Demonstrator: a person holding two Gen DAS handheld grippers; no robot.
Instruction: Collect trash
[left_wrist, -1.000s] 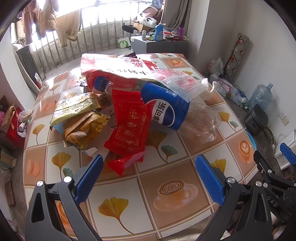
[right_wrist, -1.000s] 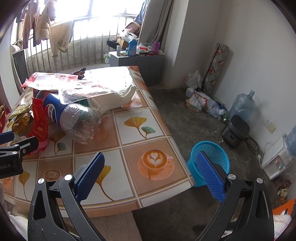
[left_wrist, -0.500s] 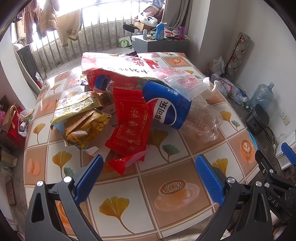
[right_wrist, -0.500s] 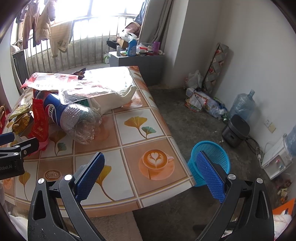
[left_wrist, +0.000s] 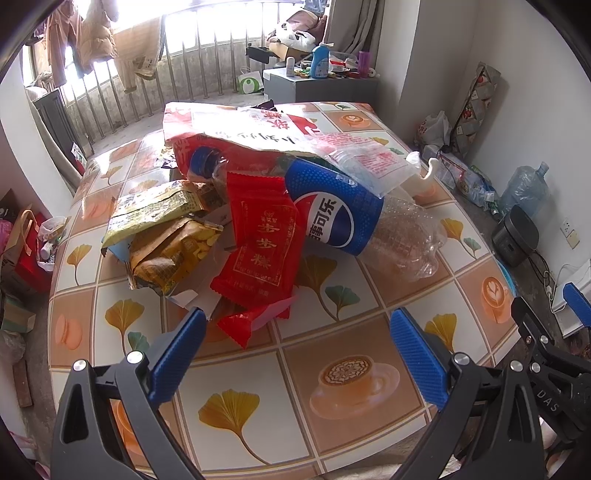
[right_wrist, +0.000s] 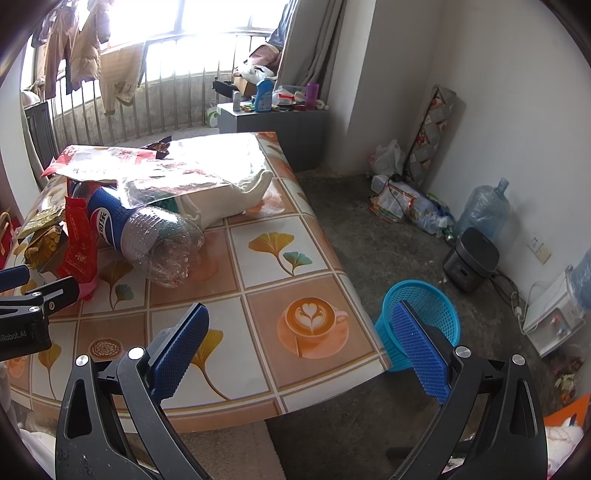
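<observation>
A pile of trash lies on the tiled table: a crushed Pepsi bottle, a red snack wrapper, yellow wrappers and a large red-and-white plastic bag on top. My left gripper is open and empty, just short of the red wrapper. My right gripper is open and empty above the table's near right corner. The bottle also shows in the right wrist view. A blue mesh basket stands on the floor beside the table.
A white cloth bag lies behind the bottle. On the floor to the right are a black cooker, a water jug, bags and cables. A grey cabinet stands beyond the table. Boxes and bags sit left of it.
The left gripper has crept slightly forward toward the pile. The right gripper has not visibly moved.
</observation>
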